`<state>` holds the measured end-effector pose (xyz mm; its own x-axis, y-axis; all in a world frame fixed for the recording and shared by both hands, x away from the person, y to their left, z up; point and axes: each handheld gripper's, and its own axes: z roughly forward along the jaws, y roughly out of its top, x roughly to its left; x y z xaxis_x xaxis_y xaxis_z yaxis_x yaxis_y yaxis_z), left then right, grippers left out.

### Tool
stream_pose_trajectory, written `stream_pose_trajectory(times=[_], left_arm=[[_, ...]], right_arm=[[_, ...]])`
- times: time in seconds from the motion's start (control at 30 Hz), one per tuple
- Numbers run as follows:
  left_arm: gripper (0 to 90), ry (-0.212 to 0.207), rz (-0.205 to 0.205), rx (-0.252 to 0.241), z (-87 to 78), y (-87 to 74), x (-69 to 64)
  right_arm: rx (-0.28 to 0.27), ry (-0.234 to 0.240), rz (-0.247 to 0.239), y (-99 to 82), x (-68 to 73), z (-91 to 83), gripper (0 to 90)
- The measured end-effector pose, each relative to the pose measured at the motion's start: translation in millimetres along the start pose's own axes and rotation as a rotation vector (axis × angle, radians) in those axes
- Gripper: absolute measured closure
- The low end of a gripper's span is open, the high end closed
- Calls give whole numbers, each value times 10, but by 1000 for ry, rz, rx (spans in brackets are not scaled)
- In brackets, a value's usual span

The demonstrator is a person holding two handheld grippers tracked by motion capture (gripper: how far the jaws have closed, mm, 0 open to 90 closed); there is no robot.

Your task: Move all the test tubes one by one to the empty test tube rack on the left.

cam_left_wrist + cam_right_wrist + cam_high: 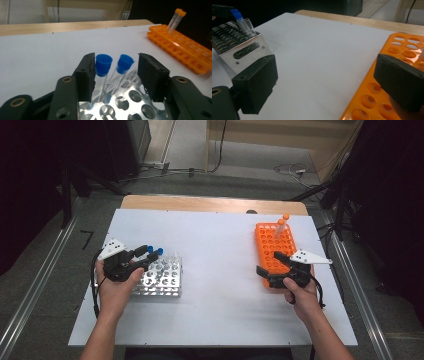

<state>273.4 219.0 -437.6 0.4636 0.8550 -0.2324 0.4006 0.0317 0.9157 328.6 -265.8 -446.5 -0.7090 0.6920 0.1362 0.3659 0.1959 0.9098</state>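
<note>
Two clear tubes with blue caps (103, 64) (125, 63) stand in a shiny metal rack (130, 100) at the left of the white board. My left gripper (116, 65) is open around them; the left cap sits right beside the left pad, and the right pad stands apart. From above, the left gripper (145, 256) hovers over the metal rack (165, 280). My right gripper (325, 75) is open wide with nothing between its jaws, over the near end of the orange rack (372, 100). Two orange-capped tubes (282, 225) stand at the far end of the orange rack (274, 247).
The white board (220, 220) lies on a wooden table, with bare board between the two racks. Metal rails run along both sides of the table. Cables lie on the floor beyond the far edge.
</note>
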Motion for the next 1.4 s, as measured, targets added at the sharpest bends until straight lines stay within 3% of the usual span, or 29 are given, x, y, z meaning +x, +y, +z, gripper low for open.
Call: stream_pose_trajectory(times=[0.2,0.33,0.53,0.67,0.93,1.0,1.13,1.33,1.4], left_arm=[[226,-57,5,-29,-58,-28,-130],[161,-81,6,-48,-96,-40,-201],[41,-117,5,-32,-103,-84,-260],[9,-141,15,-32,-92,-100,-290],[0,-150,36,-55,-131,-105,-321],[0,-153,37,-53,-126,-113,-325],[0,-152,40,-51,-119,-122,-343],[0,-168,57,-71,-121,-137,-399],[0,-169,59,-70,-114,-136,-412]], right_arm=[[2,-51,18,51,-140,21,44],[15,-81,27,73,-243,70,46],[25,-125,61,113,-388,132,46],[38,-162,76,187,-474,181,51],[81,-220,75,300,-664,351,104],[95,-232,105,323,-720,394,133],[106,-266,137,345,-824,469,218],[127,-311,156,344,-933,592,434],[141,-323,150,359,-947,629,461]])
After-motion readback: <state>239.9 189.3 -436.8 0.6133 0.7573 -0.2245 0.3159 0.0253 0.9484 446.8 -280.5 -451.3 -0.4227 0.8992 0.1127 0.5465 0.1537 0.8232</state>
